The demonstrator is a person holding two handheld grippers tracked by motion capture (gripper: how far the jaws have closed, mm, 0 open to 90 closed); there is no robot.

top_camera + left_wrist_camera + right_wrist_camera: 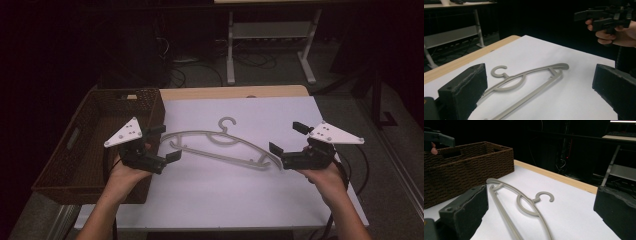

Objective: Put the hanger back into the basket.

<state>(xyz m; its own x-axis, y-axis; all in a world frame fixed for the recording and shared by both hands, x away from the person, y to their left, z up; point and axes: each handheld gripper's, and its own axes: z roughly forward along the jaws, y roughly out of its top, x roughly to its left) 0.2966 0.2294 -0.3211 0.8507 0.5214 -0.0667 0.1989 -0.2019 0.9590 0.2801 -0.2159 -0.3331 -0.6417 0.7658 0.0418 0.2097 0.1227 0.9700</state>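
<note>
A grey plastic coat hanger [220,146] lies flat on the white table top [240,195], its hook toward the far edge. My left gripper [165,143] hovers at the hanger's left end, open, with nothing between its jaws. My right gripper [288,139] hovers at the hanger's right end, open and empty too. In the left gripper view the hanger [524,83] lies ahead between the two black jaws, and the other hand's gripper [604,18] shows at top right. In the right gripper view the hanger [521,207] runs forward between the jaws.
A brown woven basket [85,145] stands at the table's left side, close behind my left hand, and its wall [466,170] shows in the right gripper view. A wooden strip [235,92] edges the far side. White desk legs [270,45] stand beyond on the dark floor.
</note>
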